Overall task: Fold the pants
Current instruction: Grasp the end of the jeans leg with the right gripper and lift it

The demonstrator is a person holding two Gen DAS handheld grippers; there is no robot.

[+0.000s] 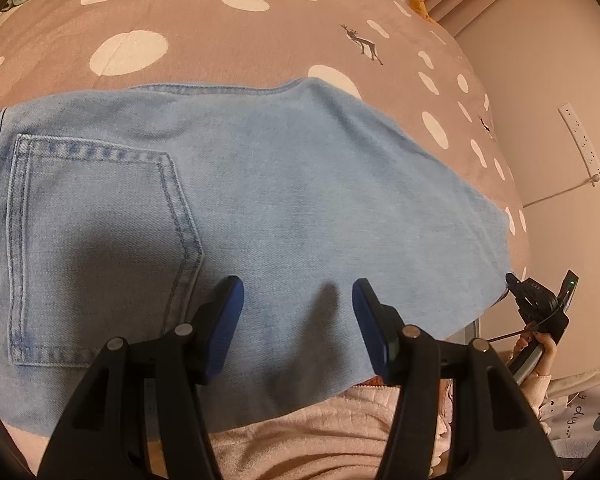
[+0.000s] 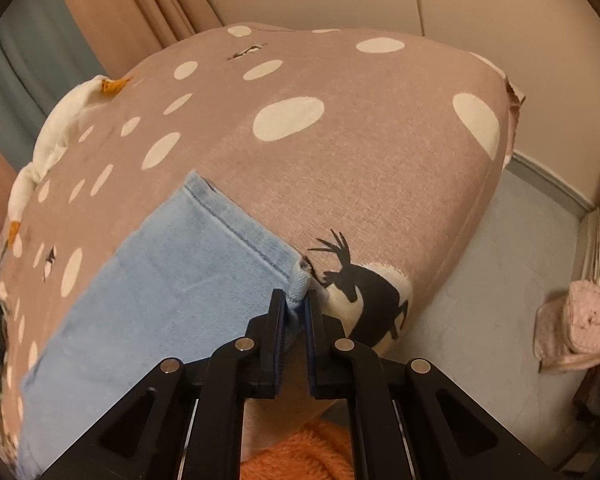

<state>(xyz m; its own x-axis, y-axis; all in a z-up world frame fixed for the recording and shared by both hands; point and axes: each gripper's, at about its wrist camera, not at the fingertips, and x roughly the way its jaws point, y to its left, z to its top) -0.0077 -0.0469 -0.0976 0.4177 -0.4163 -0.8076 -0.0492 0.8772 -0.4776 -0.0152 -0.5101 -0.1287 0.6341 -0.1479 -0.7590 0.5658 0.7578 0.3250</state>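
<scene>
Light blue denim pants (image 1: 268, 200) lie folded lengthwise on the bed, back pocket (image 1: 92, 240) up at the left. My left gripper (image 1: 296, 300) hovers open just above the denim near its close edge, holding nothing. In the right wrist view the pant leg (image 2: 172, 280) runs to its hem (image 2: 240, 224). My right gripper (image 2: 296, 304) is shut on the near corner of the hem. The right gripper also shows in the left wrist view (image 1: 540, 304), at the far right end of the pants.
The bed has a pink-brown cover (image 1: 228, 40) with white dots and deer prints (image 2: 364, 288). A white plush toy (image 2: 56, 136) lies at the bed's far side. The floor (image 2: 500, 280) and a pink bundle (image 2: 580, 320) are to the right.
</scene>
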